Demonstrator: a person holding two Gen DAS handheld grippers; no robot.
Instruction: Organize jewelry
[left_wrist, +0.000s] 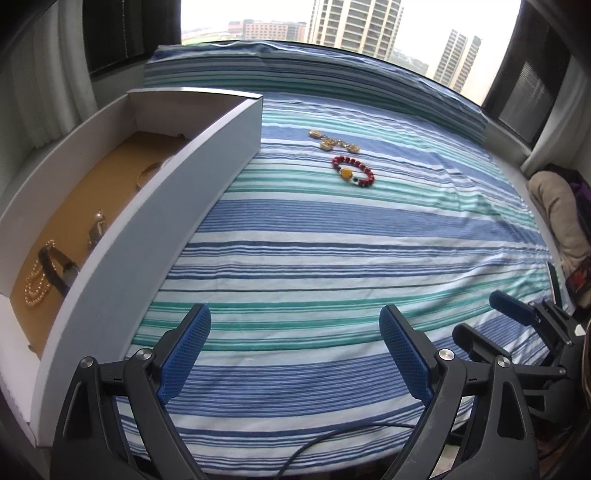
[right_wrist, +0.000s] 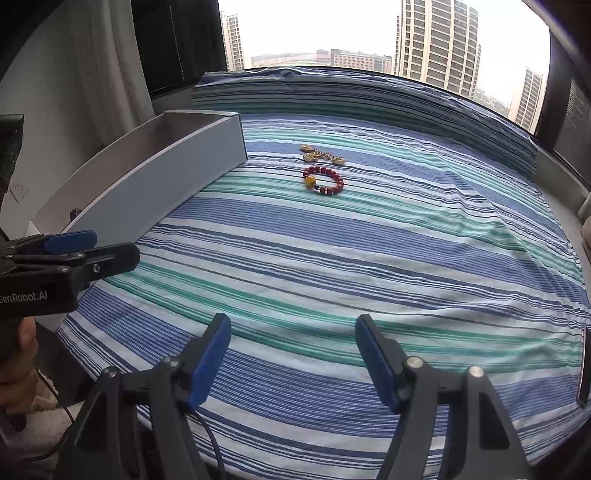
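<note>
A red bead bracelet with one yellow bead lies on the striped cloth, far ahead of both grippers; it also shows in the right wrist view. Just behind it lies a gold charm bracelet, also in the right wrist view. A white open box with a tan floor stands at the left and holds a pearl strand, a black band and gold pieces. My left gripper is open and empty near the cloth's front edge. My right gripper is open and empty beside it.
The striped cloth covers a table by a window. The box wall runs along the left. Beige and dark fabric is piled at the right edge. A cable trails at the front.
</note>
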